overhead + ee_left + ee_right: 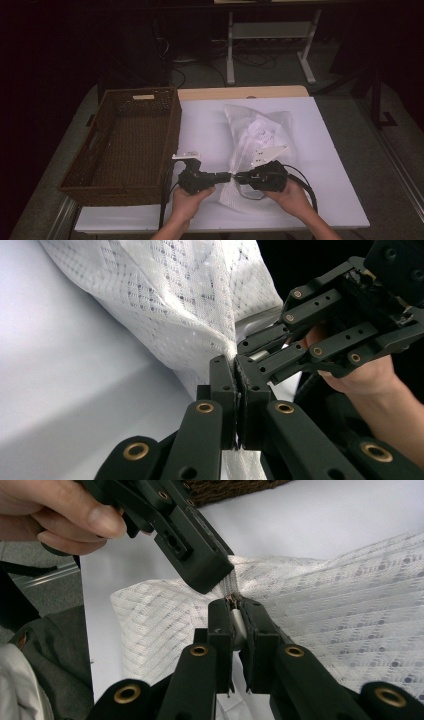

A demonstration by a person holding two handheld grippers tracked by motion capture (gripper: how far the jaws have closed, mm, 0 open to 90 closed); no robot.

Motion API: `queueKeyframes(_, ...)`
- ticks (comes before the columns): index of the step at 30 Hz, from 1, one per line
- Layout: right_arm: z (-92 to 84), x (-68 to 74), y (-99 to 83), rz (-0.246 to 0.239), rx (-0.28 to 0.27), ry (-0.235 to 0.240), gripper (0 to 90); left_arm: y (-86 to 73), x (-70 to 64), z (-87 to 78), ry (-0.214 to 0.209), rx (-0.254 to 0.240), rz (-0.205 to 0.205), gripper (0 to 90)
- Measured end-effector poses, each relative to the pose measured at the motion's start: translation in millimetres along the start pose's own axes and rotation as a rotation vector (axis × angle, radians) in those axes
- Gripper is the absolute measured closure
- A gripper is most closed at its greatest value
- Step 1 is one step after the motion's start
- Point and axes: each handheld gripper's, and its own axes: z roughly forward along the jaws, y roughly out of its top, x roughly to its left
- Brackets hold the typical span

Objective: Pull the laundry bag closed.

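— Where was the white mesh bag [255, 145] seen, and how was it lying?

— It was seen on the white tabletop [330, 150], right of the brown wicker basket [125, 145] and apart from it. In the high view its far part lay flat towards the back of the table, while its near edge was gathered up between the two grippers, just in front of the person's hands.

— How was the left gripper [227, 176] found?

— Its jaws were closed on the bag. In the left gripper view [236, 365] the two black jaws were pressed together, and a bunched fold of the white netting was pinched between their tips. The gripper was held level in the left hand [187, 197], pointing to the right across the table.

— And the right gripper [239, 177]?

— It too was clamped shut. In the right gripper view [234, 600] a small metal piece at the bag's seam, likely a zip pull, was caught between the tips, though what exactly it was could not be told for certain. It was held in the right hand [292, 197] and pointed left, so that the two sets of tips were brought nearly nose to nose, just beside each other on the same gathered edge.

— Was anything noted in the basket?

— Nothing could be made out inside it; its interior was seen only as dark weave.
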Motion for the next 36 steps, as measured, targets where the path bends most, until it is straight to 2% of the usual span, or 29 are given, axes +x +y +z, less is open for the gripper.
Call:
queueKeyframes(8, -3.9, 0.0, 0.3, 0.012, -0.029, -0.006, 83.8, 2.3, -5.5, -2.7, 0.009, -0.022, 0.022, 88.5)
queueKeyframes(11, -4.0, -0.4, 0.0, 0.010, -0.024, -0.017, 83.7, 1.9, -5.9, -0.6, 0.012, -0.025, 0.023, 88.5)
queueKeyframes(14, -4.5, 1.3, -2.1, -0.009, -0.047, -0.025, 82.9, 1.7, -4.6, 0.4, 0.002, -0.010, 0.014, 87.8)
queueKeyframes(15, -4.4, 1.8, -2.4, -0.018, -0.049, -0.028, 82.7, 1.7, -3.6, 1.6, -0.007, 0.001, 0.000, 86.7)
queueKeyframes(18, -4.2, 5.4, -1.9, -0.050, -0.046, -0.052, 82.5, 1.5, -2.8, 3.5, -0.009, 0.006, 0.000, 85.5)
queueKeyframes(22, -5.4, 2.2, -2.7, -0.029, -0.063, -0.033, 82.4, -0.1, -3.1, 5.2, -0.007, 0.012, 0.005, 87.6)
queueKeyframes(27, -5.6, 3.4, -3.8, -0.026, -0.076, -0.029, 83.4, -3.3, -2.8, 2.8, 0.000, -0.016, -0.003, 88.2)
queueKeyframes(31, -6.7, -0.1, -8.0, 0.035, -0.116, -0.004, 84.3, -1.9, -3.0, -0.6, -0.003, -0.047, -0.019, 88.5)
queueKeyframes(33, -8.4, 1.1, -8.4, 0.036, -0.123, -0.021, 84.5, -0.4, -1.9, -3.3, -0.012, -0.062, -0.030, 88.5)
queueKeyframes(36, -10.9, 0.5, -11.0, 0.054, -0.130, -0.013, 84.8, -0.2, -3.3, -2.7, -0.005, -0.058, -0.021, 88.5)
